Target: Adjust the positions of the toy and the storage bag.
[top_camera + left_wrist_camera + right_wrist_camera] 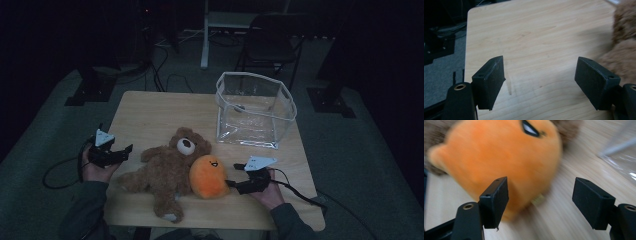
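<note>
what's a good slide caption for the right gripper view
Open right tool facing the orange plush on the table.

Black tools [131,148] (grey plates), dark sleeves [82,210]

Blur and cut-offs on my feeds

My right gripper view smears the orange plush [499,157], and its top runs off the frame. My left gripper view blurs the bear [621,47], cut by the right edge. From above, the plush hides 1 side of the bear.

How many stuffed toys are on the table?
2: a brown teddy bear lying mid-table, and an orange plush against its right side, near the table's front.
</note>
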{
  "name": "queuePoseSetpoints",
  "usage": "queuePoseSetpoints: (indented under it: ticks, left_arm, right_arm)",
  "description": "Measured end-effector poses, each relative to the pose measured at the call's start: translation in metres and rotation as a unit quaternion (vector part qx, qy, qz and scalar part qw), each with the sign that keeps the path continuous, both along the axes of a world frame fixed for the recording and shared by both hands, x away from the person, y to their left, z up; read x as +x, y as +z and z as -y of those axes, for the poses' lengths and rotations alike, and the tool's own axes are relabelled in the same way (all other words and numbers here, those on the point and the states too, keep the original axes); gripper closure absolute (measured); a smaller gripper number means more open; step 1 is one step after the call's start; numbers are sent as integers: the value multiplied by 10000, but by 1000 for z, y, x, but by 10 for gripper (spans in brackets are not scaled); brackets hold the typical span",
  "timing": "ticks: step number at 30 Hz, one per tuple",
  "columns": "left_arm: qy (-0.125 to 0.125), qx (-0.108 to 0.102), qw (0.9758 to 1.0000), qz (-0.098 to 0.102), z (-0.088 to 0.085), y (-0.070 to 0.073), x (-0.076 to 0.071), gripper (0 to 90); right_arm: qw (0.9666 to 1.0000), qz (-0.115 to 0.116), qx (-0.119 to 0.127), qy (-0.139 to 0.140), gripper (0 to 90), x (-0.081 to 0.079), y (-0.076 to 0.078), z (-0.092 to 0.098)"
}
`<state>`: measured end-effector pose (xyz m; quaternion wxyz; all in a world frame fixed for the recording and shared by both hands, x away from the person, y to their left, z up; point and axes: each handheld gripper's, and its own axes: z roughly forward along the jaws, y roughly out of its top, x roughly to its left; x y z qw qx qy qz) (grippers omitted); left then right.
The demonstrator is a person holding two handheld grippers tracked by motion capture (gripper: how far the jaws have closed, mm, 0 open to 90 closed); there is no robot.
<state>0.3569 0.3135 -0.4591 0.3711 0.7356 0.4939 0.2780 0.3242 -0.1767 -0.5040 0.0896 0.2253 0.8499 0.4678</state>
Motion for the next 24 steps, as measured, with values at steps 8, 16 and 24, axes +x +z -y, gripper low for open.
queuePoseSetpoints:
  ticks: [8, 16, 24]
  left_arm:
    - [-286, -135, 9995, 28, 16, 21, -6, 237]
    - [-655, -39, 9978, 98, 41, 33, -9, 237]
    - [-1013, 23, 9948, 35, 63, 29, -7, 237]
  right_arm:
    - [9996, -148, 113, 230, 337, 6, -4, -18]
    - [9972, -505, 234, 492, 758, 13, -8, -24]
    - [9997, -140, 74, 169, 852, 6, 5, -11]
